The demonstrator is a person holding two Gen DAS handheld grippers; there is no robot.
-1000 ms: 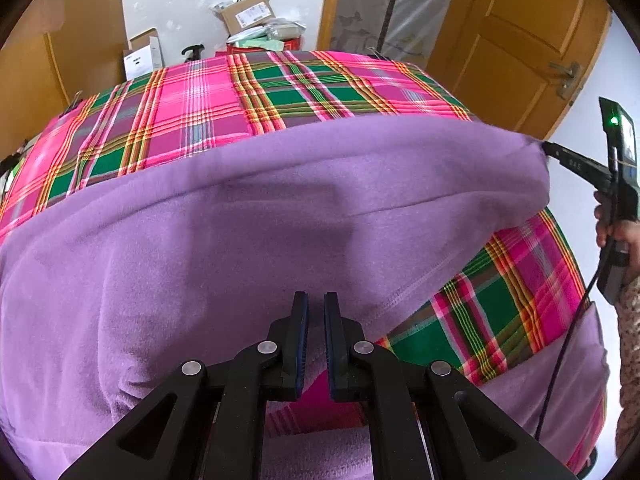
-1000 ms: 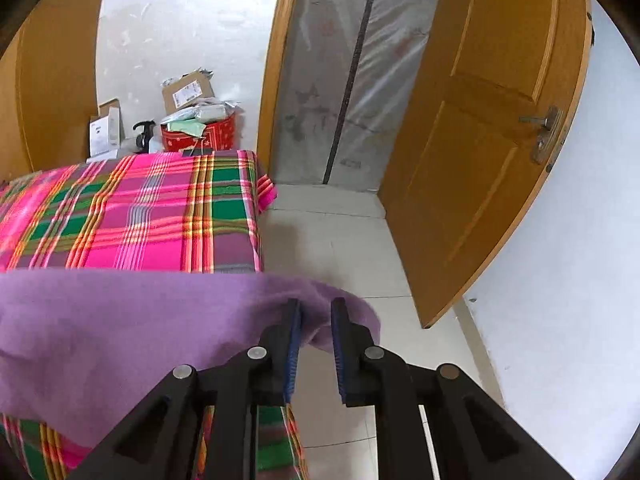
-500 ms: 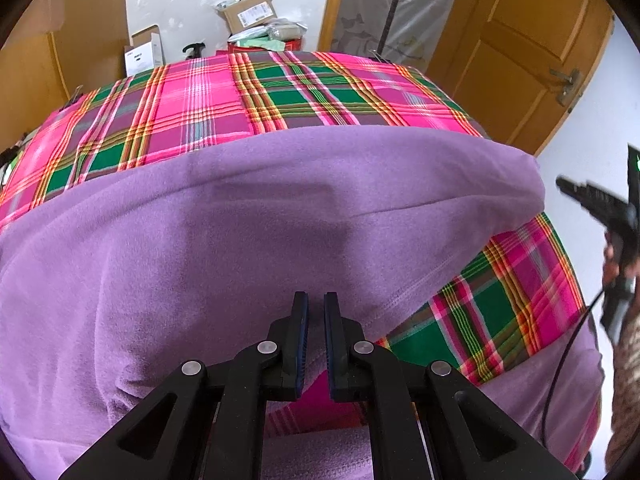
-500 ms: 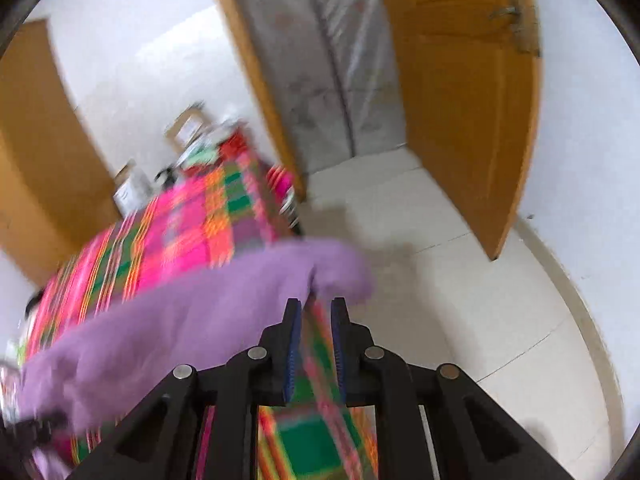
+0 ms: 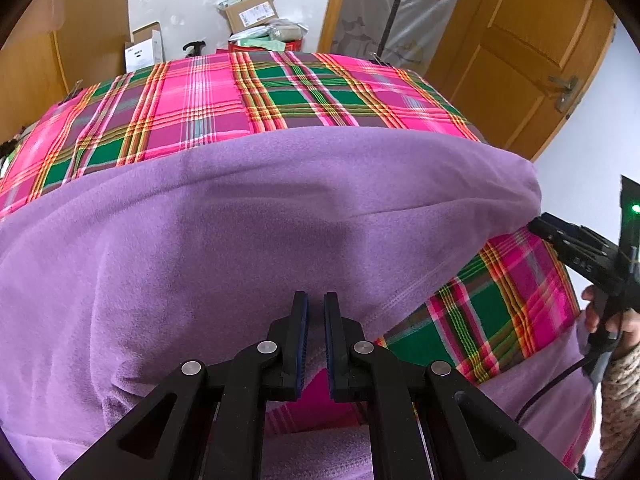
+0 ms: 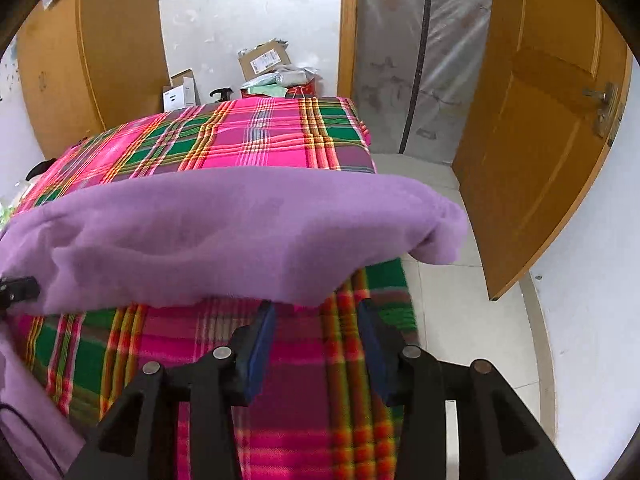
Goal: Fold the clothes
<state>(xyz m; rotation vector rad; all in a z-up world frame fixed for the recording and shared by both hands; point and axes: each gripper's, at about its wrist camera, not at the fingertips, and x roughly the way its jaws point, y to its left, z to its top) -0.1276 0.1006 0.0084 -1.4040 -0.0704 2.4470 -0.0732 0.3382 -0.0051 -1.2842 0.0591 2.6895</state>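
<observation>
Two states: left gripper (image 5: 316, 312) pinches the purple garment (image 5: 240, 240); right gripper (image 6: 318, 320) is opening, empty.

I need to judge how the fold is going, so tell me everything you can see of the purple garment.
The purple garment is a soft, fleece-like, plain lilac cloth with a stitched hem. One layer is folded back over itself and lies across the plaid-covered table, its right corner drooping past the table's edge. More purple cloth hangs at the near side. The left gripper is shut on its near edge; the right gripper, jaws opening, holds nothing.
</observation>
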